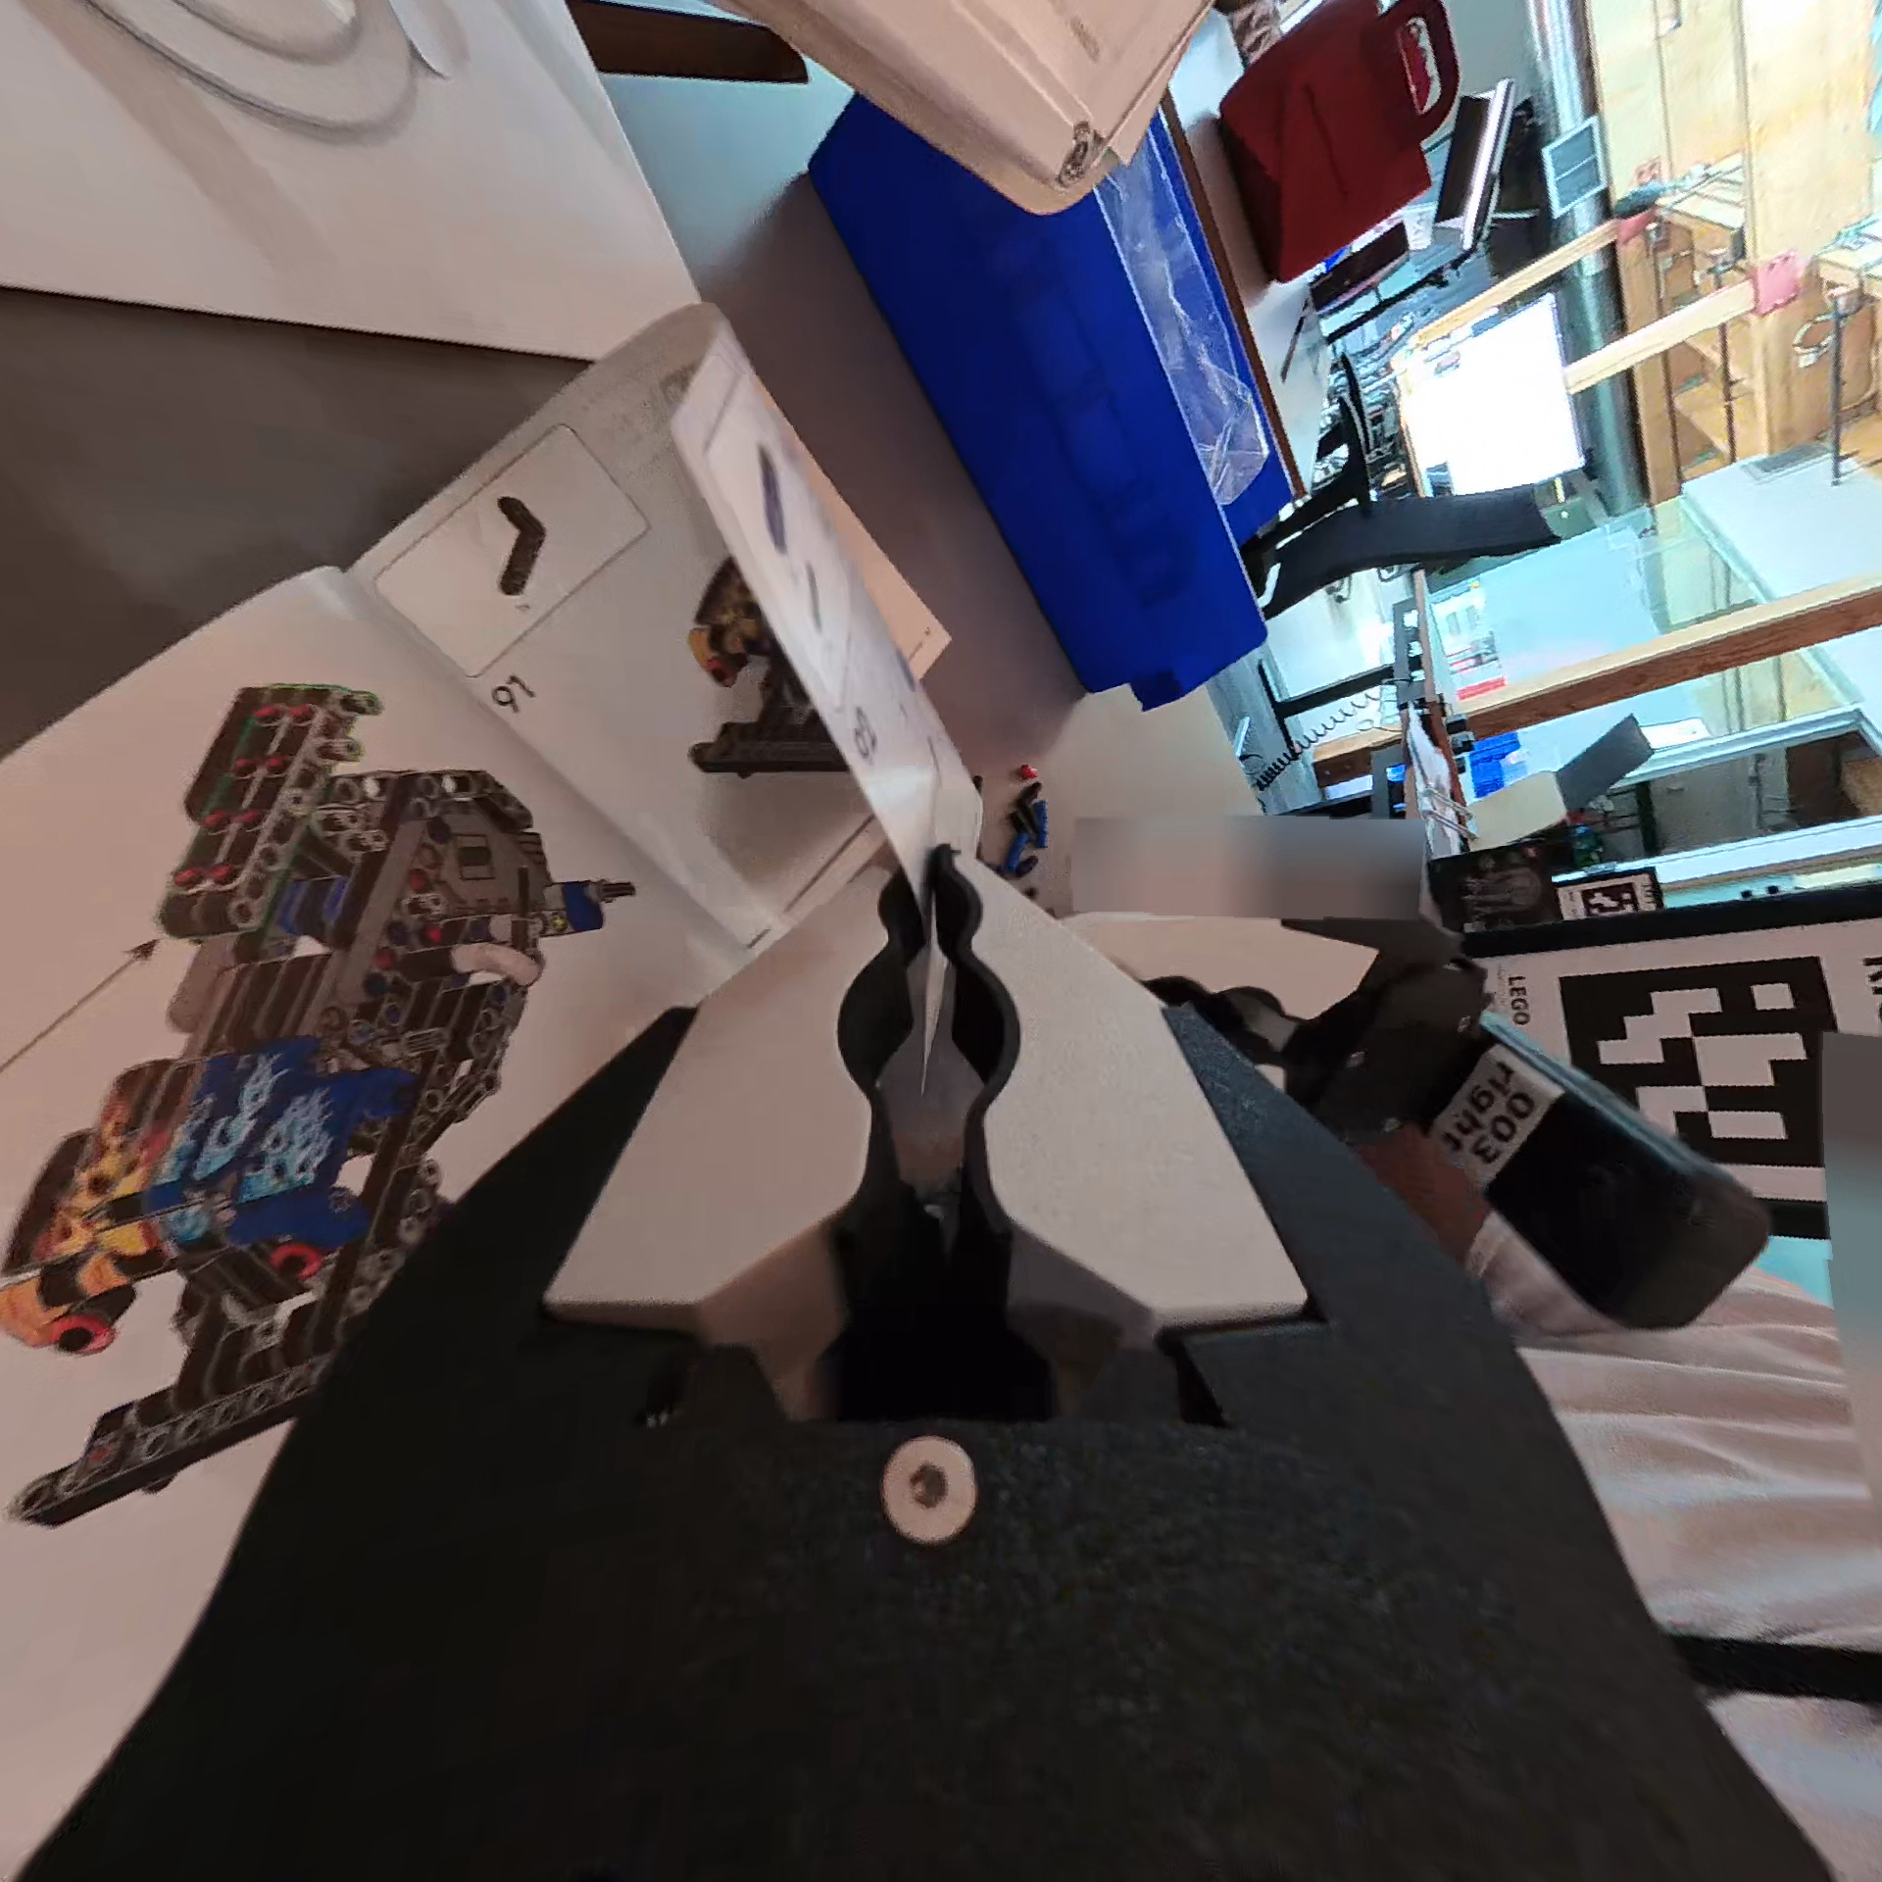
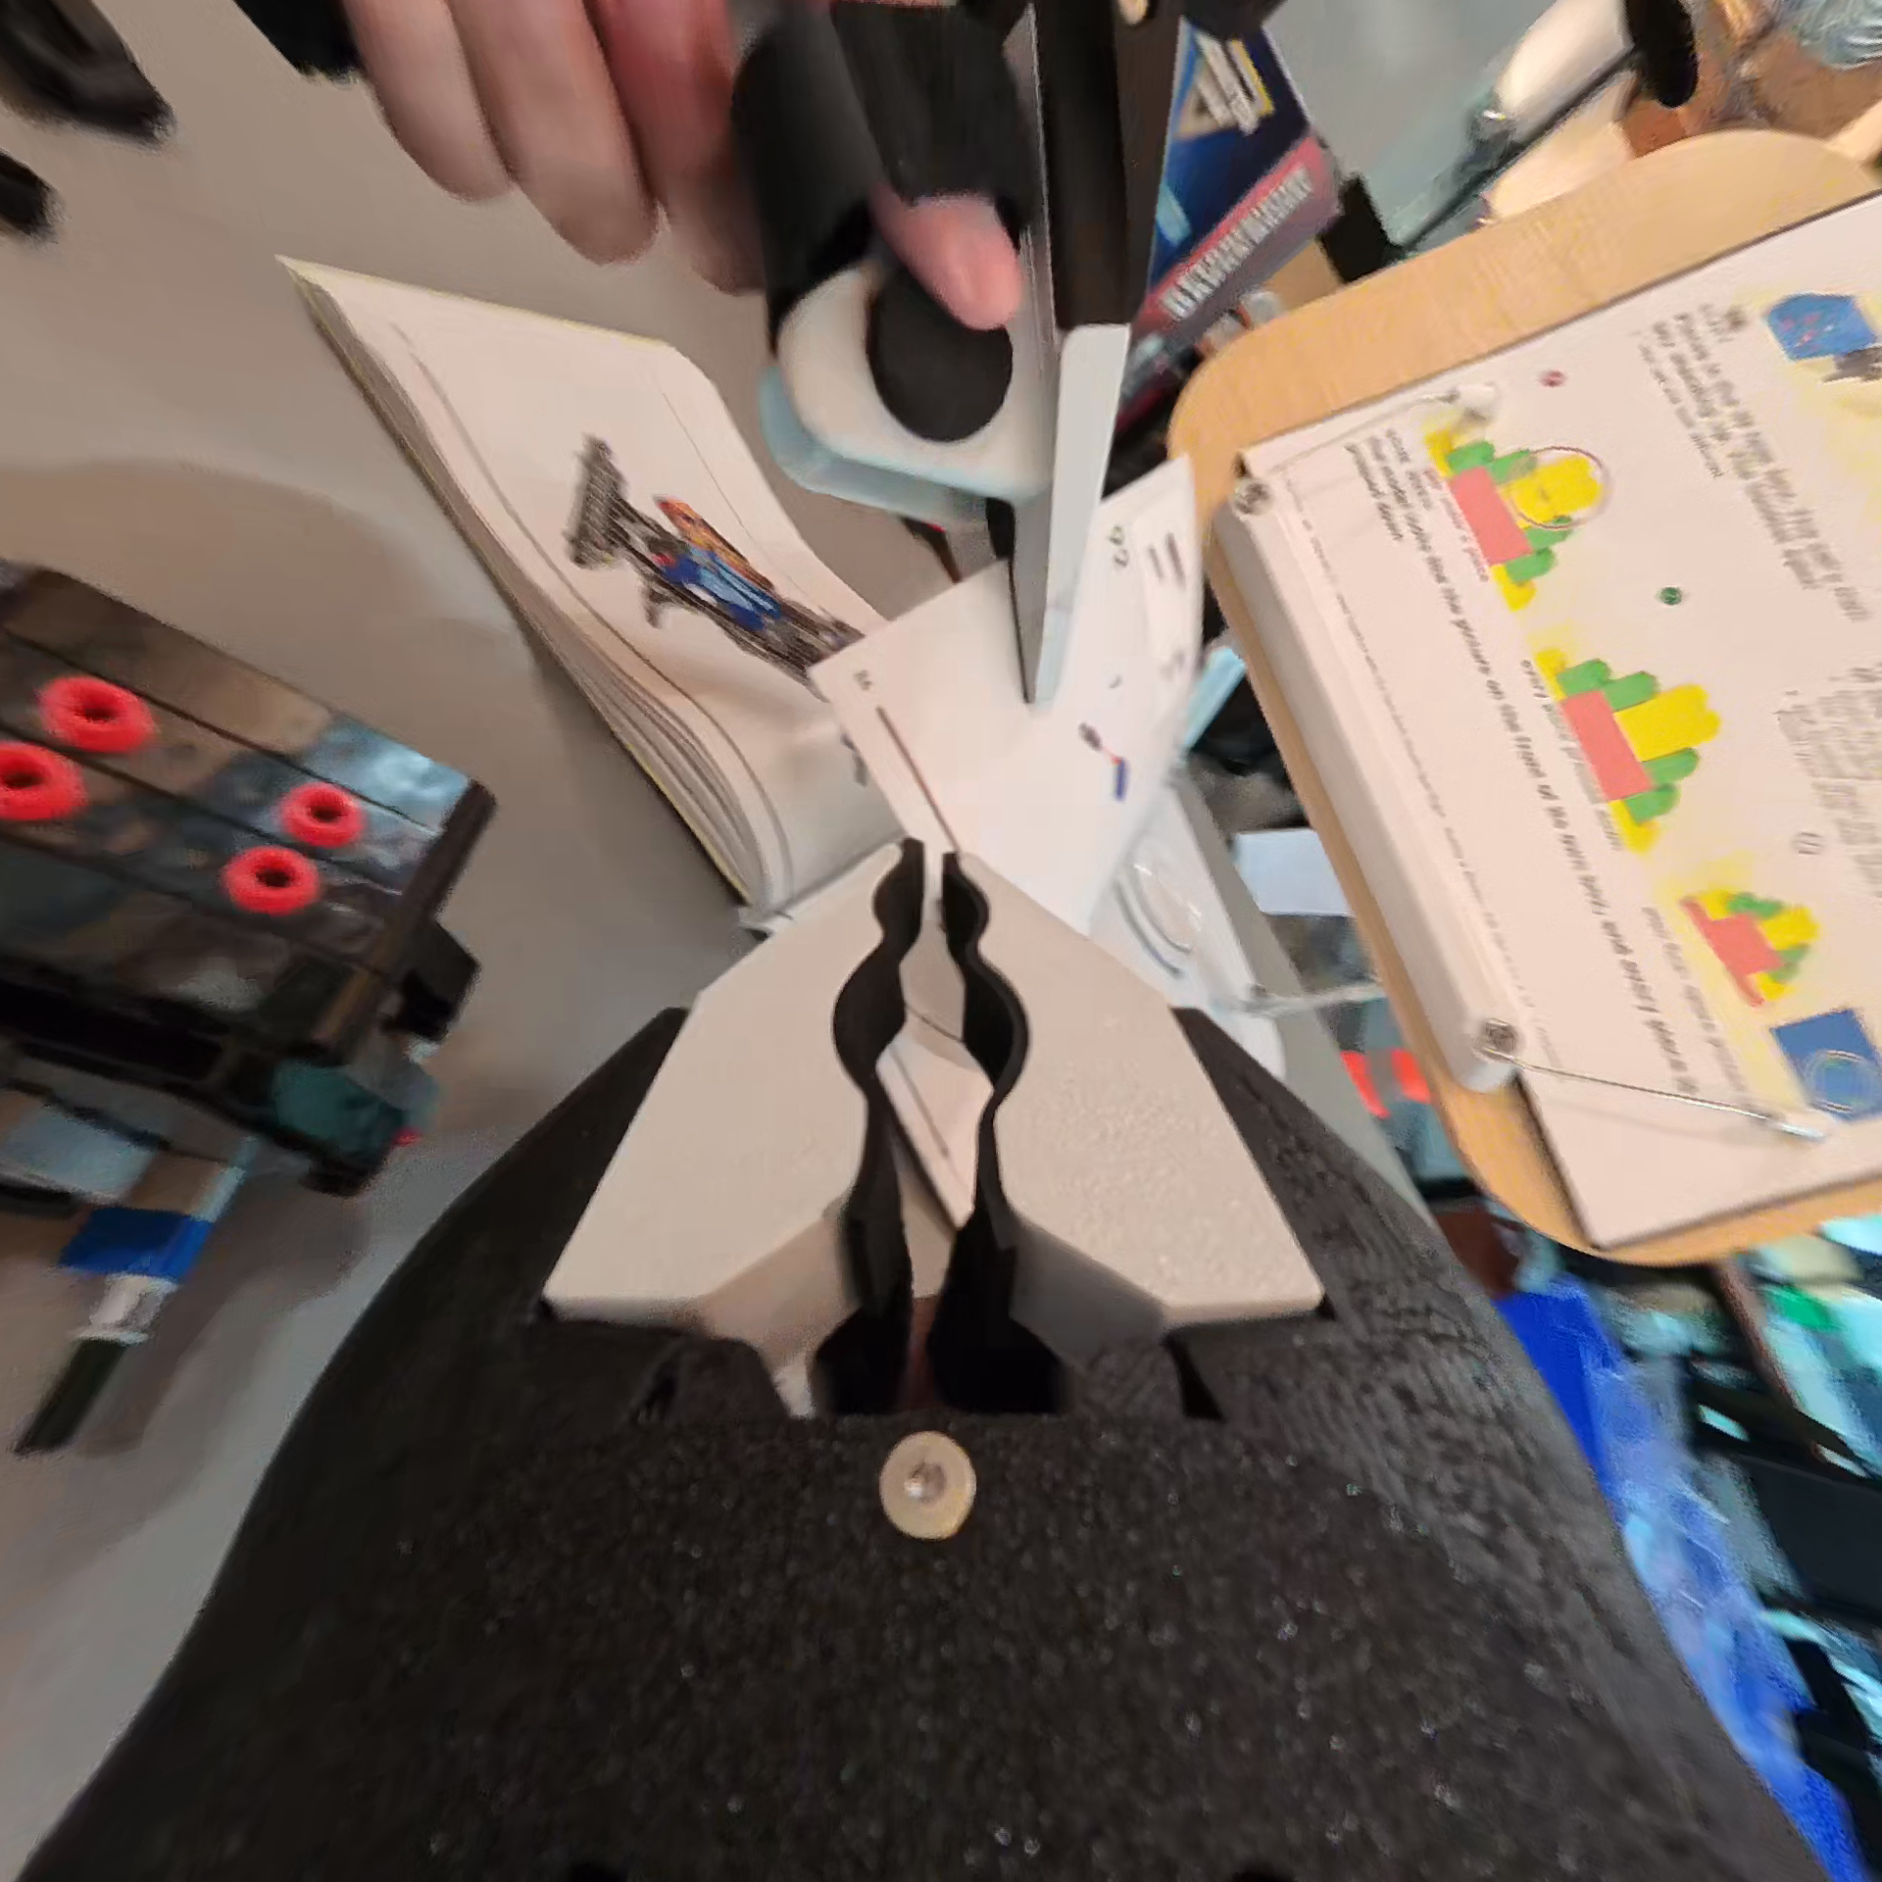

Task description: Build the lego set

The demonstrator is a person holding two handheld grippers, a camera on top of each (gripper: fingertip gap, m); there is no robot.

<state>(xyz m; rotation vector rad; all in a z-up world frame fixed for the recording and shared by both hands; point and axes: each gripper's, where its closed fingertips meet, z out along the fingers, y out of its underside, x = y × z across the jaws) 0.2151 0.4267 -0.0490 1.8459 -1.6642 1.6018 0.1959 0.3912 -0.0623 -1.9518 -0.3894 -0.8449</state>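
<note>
The open instruction booklet (image 1: 306, 917) lies on the table. My left gripper (image 1: 935, 866) is shut on the edge of one raised page (image 1: 815, 570). In the right wrist view the left gripper (image 2: 1039, 682) pinches that page (image 2: 1018, 774) from above. The booklet (image 2: 611, 530) lies behind it. My right gripper (image 2: 932, 861) is closed to a sliver on the page's lower corner, which runs down between its pads. A partly built black model with red pins (image 2: 204, 835) stands at the left.
A blue bin (image 1: 1069, 407) stands beyond the booklet, with small loose blue, black and red pieces (image 1: 1023, 815) near it. A wooden board carrying a printed sheet (image 2: 1528, 713) hangs at the right. A hand (image 2: 611, 122) holds the left gripper. Left tips to right tips: about 5 cm.
</note>
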